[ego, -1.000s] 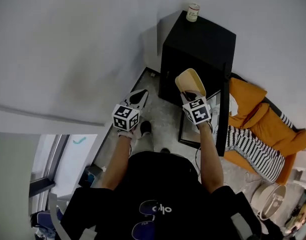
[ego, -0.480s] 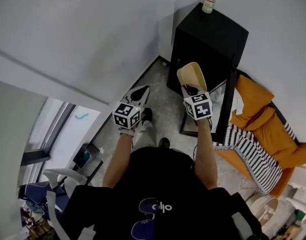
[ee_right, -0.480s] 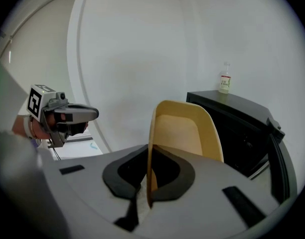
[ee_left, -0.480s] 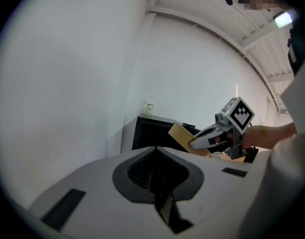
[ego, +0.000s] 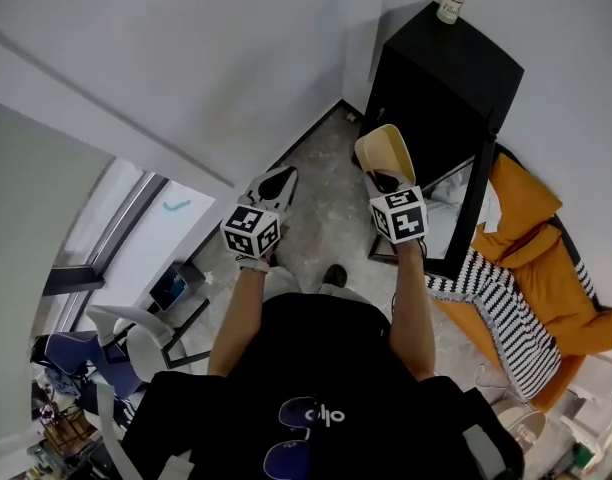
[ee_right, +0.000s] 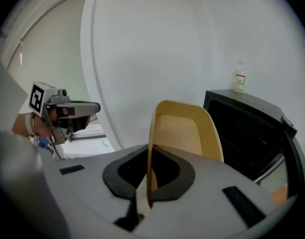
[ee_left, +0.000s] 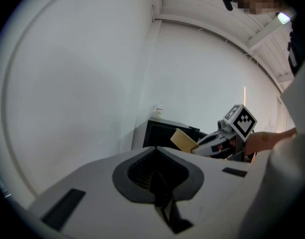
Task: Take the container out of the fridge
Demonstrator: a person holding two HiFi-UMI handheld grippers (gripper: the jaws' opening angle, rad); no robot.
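A pale yellow container [ego: 384,153] stands on edge between the jaws of my right gripper [ego: 386,180], which is shut on its rim. It is held in the air in front of the black fridge [ego: 446,78], outside it. The right gripper view shows the container [ee_right: 180,128] rising from my right gripper [ee_right: 148,183], with the fridge [ee_right: 247,128] behind it at the right. My left gripper [ego: 273,184] hangs to the left over the floor, shut on nothing. In its own view the left gripper [ee_left: 155,171] points toward the fridge [ee_left: 160,132] and the container [ee_left: 183,140].
The fridge door [ego: 476,203] stands open toward me. A small bottle [ego: 450,6] sits on the fridge top. An orange cushion [ego: 546,258] and a striped cloth [ego: 506,313] lie right of the fridge. A chair [ego: 126,338] and a window are at lower left.
The fridge has slid toward the upper right of the head view and more of the window and floor shows at left. Both grippers keep their pose; the container stays held.
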